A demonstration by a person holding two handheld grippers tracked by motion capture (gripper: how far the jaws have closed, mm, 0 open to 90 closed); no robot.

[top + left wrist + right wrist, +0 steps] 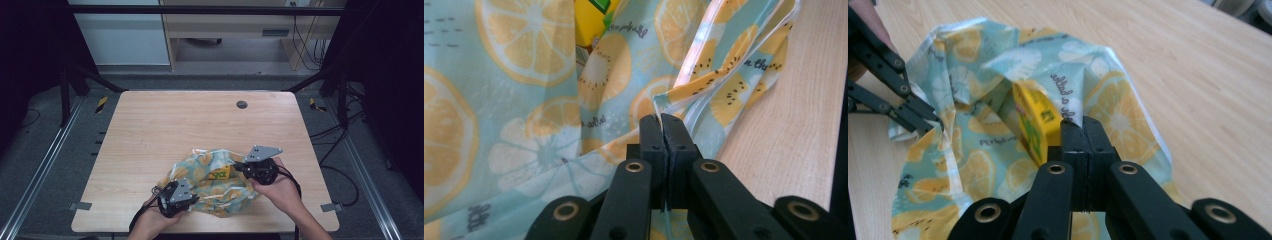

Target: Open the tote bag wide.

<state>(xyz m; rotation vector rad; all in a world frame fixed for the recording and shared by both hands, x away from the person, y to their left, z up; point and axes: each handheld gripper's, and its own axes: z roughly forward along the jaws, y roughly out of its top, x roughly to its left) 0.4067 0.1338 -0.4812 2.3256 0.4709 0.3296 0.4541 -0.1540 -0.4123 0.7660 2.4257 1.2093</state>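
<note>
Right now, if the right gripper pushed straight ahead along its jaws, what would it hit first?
Probably the fruit-print bag it already pinches; the right gripper points into its fabric, with the yellow carton just beside.

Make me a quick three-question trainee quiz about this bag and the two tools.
1. True or false: the left tool is shut on the bag.
2. What colour is the box inside the bag?
3. The right tool grips: A) the bag's edge, B) the table, C) nothing.

Key: 1 true; 2 yellow; 3 A.
</note>
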